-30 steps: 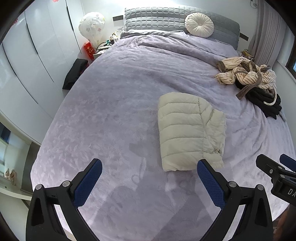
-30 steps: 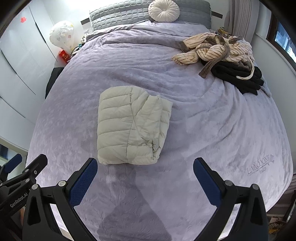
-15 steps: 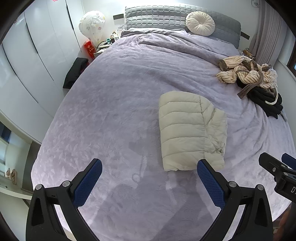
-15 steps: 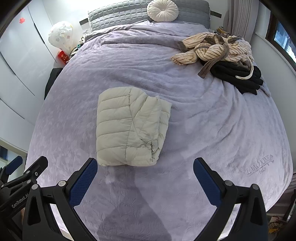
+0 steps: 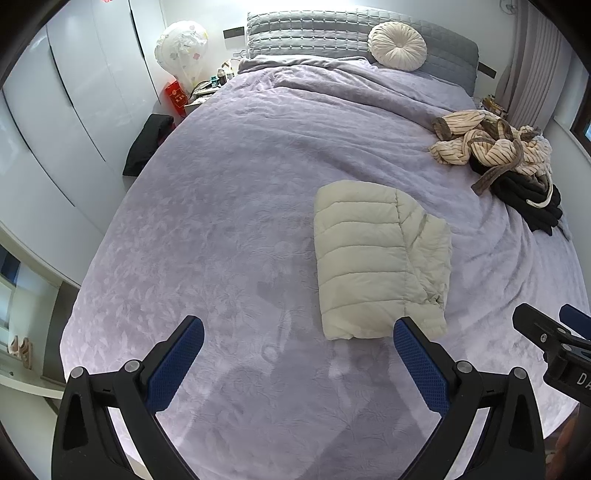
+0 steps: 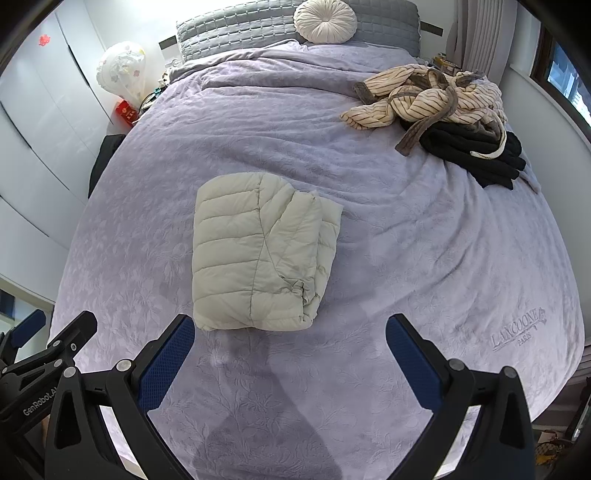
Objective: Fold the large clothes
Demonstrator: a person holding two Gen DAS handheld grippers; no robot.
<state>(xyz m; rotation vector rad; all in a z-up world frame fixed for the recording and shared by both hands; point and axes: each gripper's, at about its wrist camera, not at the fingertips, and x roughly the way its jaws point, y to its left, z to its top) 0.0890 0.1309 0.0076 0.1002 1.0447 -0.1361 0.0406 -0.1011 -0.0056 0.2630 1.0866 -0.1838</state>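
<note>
A lavender embossed bedspread (image 5: 229, 206) covers a wide bed that fills most of both views, its surface patterned with pressed leaf shapes and marked "LANCOONE PARIS" at the lower right of the right wrist view. At the top of the frame a grey quilted headboard (image 5: 332, 27) carries a round cream pleated cushion (image 5: 397, 45). White wardrobe doors (image 5: 74, 96) line the left edge, a balloon-shaped white lamp (image 5: 181, 46) and a red box (image 5: 174, 94) stand at the upper left by the nightstand, and a dark garment (image 5: 146, 146) hangs just beside the bed's left edge. Curtains (image 5: 524, 74) fall at the upper right. The cream puffer jacket (image 6: 258, 251), folded into a neat rectangle, lies flat in the middle of the bedspread, slightly right of centre in the left wrist view and left of centre in the right wrist view (one folded sleeve edge shows on its right side). At the upper right of the bed a heap of striped cream clothing (image 6: 424, 98) rests on black clothes (image 6: 476, 151), well apart from the jacket. The left gripper (image 5: 297, 350) hovers above the near edge with its blue pads spread wide, pinching nothing; the right gripper (image 6: 290, 350) is likewise spread and empty. Bare bedspread lies between the jacket and the heap, and across the left half.
</note>
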